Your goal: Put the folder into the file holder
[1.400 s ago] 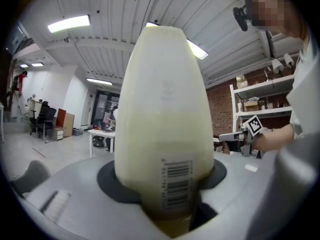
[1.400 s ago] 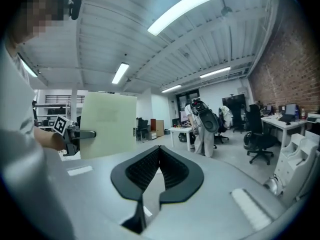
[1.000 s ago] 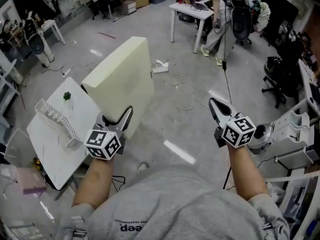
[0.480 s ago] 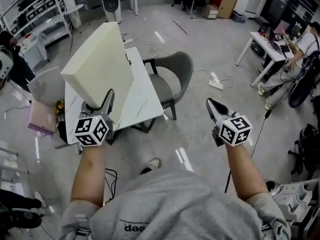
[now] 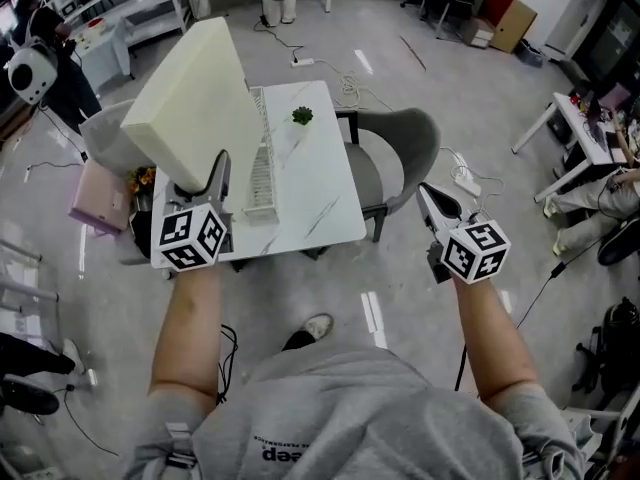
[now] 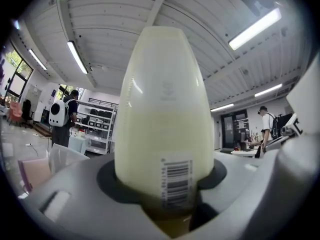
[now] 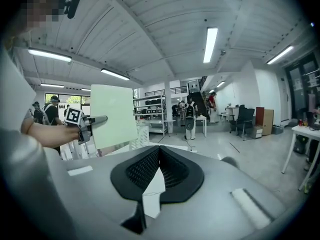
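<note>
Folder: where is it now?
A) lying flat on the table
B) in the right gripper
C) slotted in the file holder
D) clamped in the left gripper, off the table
D: the left gripper has its jaws pressed on the lower edge of the cream folder and holds it up, apart from the file holder that stands on the table.

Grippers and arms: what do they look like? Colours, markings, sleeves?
Left gripper and right gripper match: grey bodies, tapered black fingers with ribbed pads, and a white cube with black square markers behind each. No cables visible. Grey sweatshirt, sleeves pushed up, forearms bare.
</note>
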The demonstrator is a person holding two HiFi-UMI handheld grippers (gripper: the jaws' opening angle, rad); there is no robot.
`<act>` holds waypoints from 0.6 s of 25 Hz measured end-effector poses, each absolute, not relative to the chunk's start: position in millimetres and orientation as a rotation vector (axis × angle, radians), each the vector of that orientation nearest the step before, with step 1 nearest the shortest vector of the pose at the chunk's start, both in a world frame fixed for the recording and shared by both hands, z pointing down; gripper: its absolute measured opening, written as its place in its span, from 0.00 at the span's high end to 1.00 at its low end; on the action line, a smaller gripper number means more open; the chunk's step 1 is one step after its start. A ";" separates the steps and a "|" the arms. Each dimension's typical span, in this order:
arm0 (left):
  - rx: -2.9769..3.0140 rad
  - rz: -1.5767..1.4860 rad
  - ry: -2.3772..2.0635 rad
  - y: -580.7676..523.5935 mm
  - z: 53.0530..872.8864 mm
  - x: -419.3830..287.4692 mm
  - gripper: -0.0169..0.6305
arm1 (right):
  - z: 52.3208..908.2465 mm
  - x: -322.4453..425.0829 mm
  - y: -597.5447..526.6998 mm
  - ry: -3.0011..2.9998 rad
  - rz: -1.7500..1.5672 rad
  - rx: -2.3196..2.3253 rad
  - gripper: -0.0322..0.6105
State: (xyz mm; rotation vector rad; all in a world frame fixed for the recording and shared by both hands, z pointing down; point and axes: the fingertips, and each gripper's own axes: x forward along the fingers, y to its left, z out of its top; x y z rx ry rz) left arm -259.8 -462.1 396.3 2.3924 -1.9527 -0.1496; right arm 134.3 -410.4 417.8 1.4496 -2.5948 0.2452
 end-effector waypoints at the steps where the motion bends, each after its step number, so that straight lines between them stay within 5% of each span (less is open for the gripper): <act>1: 2.382 -0.154 -1.961 -466.9 397.3 -261.8 0.49 | 420.5 130.4 -416.1 -2.600 0.249 1.440 0.94; 15: 2.295 -0.155 -2.038 -523.3 403.0 -255.8 0.49 | 455.7 108.5 -455.8 -2.601 0.329 1.356 0.94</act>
